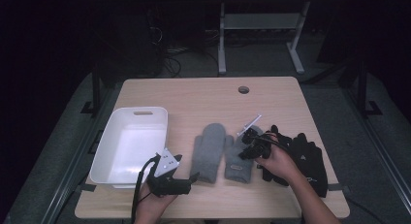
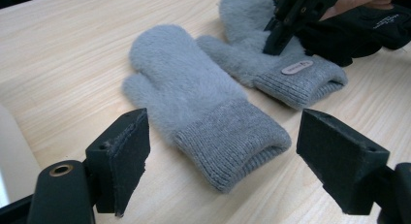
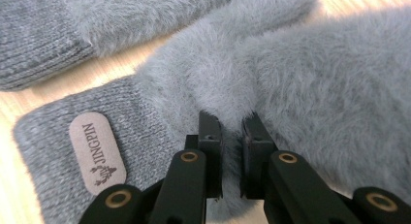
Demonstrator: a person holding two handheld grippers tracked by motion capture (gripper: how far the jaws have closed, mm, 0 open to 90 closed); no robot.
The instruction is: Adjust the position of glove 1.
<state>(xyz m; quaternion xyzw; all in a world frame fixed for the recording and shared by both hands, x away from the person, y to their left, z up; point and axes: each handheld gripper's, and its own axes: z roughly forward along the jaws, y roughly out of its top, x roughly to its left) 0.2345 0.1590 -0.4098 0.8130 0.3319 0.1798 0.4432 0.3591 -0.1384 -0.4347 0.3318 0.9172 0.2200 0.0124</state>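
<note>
Right gripper view: right claw (image 3: 231, 156) pinches the labelled grey mitten's (image 3: 160, 107) fluff. Left claw (image 2: 223, 161) is spread wide, bare surface (image 2: 72, 49) beside it.

High view: dim, grainy, room beyond black; the light falls from overhead on the wooden table (image 1: 213, 95), and the white bin (image 1: 127, 146) glows slightly overexposed. Shadows soft and short. Left gripper view: brighter, even light, near jaws a touch soft. Right gripper view: sharp on the mitten label (image 3: 96, 152), fur top right blurred.

Bare table (image 1: 203, 95) behind mittens (image 1: 209, 151), tub (image 1: 130, 146) blocking left
</note>
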